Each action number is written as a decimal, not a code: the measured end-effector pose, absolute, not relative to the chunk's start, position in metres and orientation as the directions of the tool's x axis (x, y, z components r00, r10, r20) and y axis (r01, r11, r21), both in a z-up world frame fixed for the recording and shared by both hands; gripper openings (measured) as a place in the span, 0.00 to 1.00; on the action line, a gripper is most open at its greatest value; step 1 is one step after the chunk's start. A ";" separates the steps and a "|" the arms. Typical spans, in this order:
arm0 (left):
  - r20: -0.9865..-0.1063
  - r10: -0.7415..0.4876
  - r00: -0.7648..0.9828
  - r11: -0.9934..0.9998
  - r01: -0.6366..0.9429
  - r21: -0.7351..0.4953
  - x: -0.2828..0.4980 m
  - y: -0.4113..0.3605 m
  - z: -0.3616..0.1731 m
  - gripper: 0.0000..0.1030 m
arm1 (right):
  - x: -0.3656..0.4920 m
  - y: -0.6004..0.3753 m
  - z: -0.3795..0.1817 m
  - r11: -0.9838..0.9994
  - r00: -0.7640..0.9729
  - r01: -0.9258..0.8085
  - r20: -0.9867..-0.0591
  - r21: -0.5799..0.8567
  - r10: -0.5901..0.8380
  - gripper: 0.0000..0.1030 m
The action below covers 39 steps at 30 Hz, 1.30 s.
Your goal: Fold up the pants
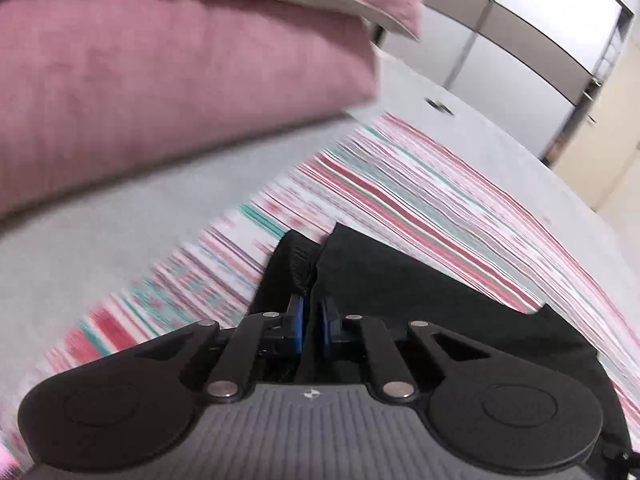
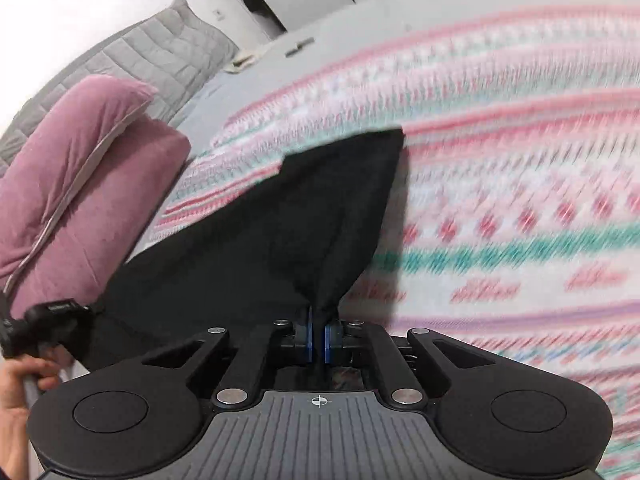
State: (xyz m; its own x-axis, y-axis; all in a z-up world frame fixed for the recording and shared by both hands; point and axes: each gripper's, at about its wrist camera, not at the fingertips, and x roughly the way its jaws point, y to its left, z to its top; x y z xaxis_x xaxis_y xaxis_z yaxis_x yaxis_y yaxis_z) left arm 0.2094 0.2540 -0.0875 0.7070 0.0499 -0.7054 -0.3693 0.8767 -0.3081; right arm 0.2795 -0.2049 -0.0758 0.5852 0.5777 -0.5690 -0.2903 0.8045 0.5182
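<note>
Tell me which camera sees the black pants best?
The right wrist view. There the black fabric pants spread wide across the striped pink blanket, one end pinched in the right gripper. The left wrist view shows only a bunched part of them at the left gripper.

I can read no text anywhere; the small print on the black device [image 2: 60,312] by my left hand [image 2: 20,400] is too blurred.

You see black pants [image 2: 320,216] on a pink, white and teal patterned blanket [image 2: 500,184], mauve pillows [image 2: 80,168] at left.
</note>
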 end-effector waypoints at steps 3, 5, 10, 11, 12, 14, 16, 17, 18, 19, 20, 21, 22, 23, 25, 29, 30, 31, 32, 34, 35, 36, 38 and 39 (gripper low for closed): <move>-0.714 -0.049 0.699 0.909 -0.265 -0.322 0.219 0.218 -0.089 0.34 | 0.278 -0.231 -0.064 0.838 0.616 -0.271 -0.583 0.474 0.530 0.03; -0.720 -0.091 0.688 0.938 -0.182 -0.293 0.226 0.188 -0.088 0.38 | 0.274 -0.257 -0.058 0.861 0.637 -0.246 -0.595 0.446 0.490 0.03; -0.768 -0.084 0.635 0.990 -0.037 -0.139 0.232 0.114 -0.102 0.44 | 0.253 -0.332 -0.056 0.910 0.667 -0.185 -0.633 0.372 0.394 0.04; -0.771 -0.090 0.630 0.992 -0.012 -0.125 0.232 0.103 -0.105 0.46 | 0.248 -0.348 -0.057 0.917 0.670 -0.163 -0.641 0.365 0.374 0.04; -0.775 -0.091 0.625 0.994 0.009 -0.110 0.232 0.092 -0.107 0.46 | 0.244 -0.362 -0.060 0.923 0.673 -0.139 -0.649 0.360 0.355 0.04; -0.771 -0.057 0.634 0.998 0.026 -0.052 0.230 0.076 -0.106 0.49 | 0.236 -0.391 -0.066 0.931 0.669 -0.098 -0.669 0.351 0.323 0.04; -0.752 0.006 0.659 1.000 0.015 0.020 0.228 0.064 -0.099 0.58 | 0.233 -0.409 -0.081 0.929 0.627 -0.098 -0.703 0.357 0.336 0.11; -0.735 0.024 0.678 0.999 0.001 0.033 0.227 0.061 -0.092 0.59 | 0.233 -0.416 -0.090 0.925 0.601 -0.077 -0.723 0.372 0.341 0.19; -0.706 0.023 0.708 1.000 -0.005 0.028 0.224 0.060 -0.085 0.59 | 0.232 -0.422 -0.097 0.926 0.582 -0.041 -0.744 0.375 0.327 0.28; -0.674 0.011 0.739 1.000 0.001 0.017 0.219 0.057 -0.077 0.61 | 0.232 -0.425 -0.102 0.932 0.564 -0.010 -0.767 0.363 0.305 0.32; -0.648 -0.004 0.762 1.000 0.012 0.009 0.214 0.053 -0.070 0.63 | 0.230 -0.429 -0.103 0.933 0.568 0.000 -0.768 0.360 0.296 0.35; -0.624 -0.026 0.781 0.999 0.037 0.005 0.212 0.045 -0.065 0.64 | 0.225 -0.441 -0.102 0.928 0.582 0.006 -0.756 0.373 0.301 0.43; -0.615 -0.053 0.787 0.997 0.071 0.006 0.208 0.034 -0.063 0.66 | 0.224 -0.445 -0.100 0.914 0.599 0.021 -0.737 0.405 0.312 0.47; -0.620 -0.087 0.779 0.993 0.118 0.009 0.205 0.020 -0.064 0.67 | 0.222 -0.450 -0.100 0.898 0.611 0.036 -0.721 0.438 0.328 0.54; -0.648 -0.138 0.749 0.980 0.198 0.020 0.203 -0.006 -0.074 0.69 | 0.226 -0.450 -0.097 0.876 0.619 0.054 -0.705 0.479 0.347 0.54; -0.706 -0.047 0.707 0.969 0.205 0.141 0.205 -0.044 -0.109 0.69 | 0.240 -0.441 -0.095 0.891 0.620 0.062 -0.717 0.450 0.319 0.54; -0.735 -0.009 0.677 0.968 0.190 0.163 0.207 -0.047 -0.121 0.69 | 0.246 -0.438 -0.095 0.894 0.620 0.066 -0.720 0.443 0.311 0.54; -0.764 0.008 0.645 0.972 0.175 0.158 0.207 -0.046 -0.131 0.69 | 0.254 -0.438 -0.094 0.894 0.620 0.074 -0.722 0.442 0.306 0.54; -0.769 0.002 0.639 0.978 0.160 0.135 0.204 -0.043 -0.135 0.69 | 0.258 -0.437 -0.096 0.894 0.617 0.080 -0.726 0.440 0.302 0.54; -0.762 0.004 0.647 0.979 0.151 0.134 0.196 -0.041 -0.136 0.69 | 0.266 -0.436 -0.098 0.904 0.617 0.077 -0.732 0.422 0.289 0.53; -0.762 0.006 0.647 0.977 0.159 0.143 0.193 -0.041 -0.135 0.69 | 0.270 -0.435 -0.098 0.909 0.618 0.070 -0.733 0.410 0.284 0.53; -0.762 0.004 0.648 0.975 0.166 0.146 0.191 -0.041 -0.135 0.69 | 0.275 -0.433 -0.097 0.915 0.623 0.058 -0.730 0.400 0.280 0.53; -0.763 -0.003 0.647 0.976 0.168 0.139 0.191 -0.038 -0.136 0.69 | 0.288 -0.433 -0.097 0.918 0.639 0.043 -0.717 0.394 0.278 0.53; -0.766 -0.008 0.643 0.977 0.168 0.132 0.193 -0.036 -0.136 0.69 | 0.293 -0.434 -0.096 0.915 0.646 0.041 -0.709 0.402 0.282 0.53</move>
State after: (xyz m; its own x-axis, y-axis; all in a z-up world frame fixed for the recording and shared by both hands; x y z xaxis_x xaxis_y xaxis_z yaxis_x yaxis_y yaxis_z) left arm 0.1926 -0.0356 -0.1362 0.6431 -0.0078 -0.7657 0.1684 0.9769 0.1315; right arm 0.2933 -0.4339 -0.0965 0.6459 0.2823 -0.7093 0.0414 0.9148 0.4018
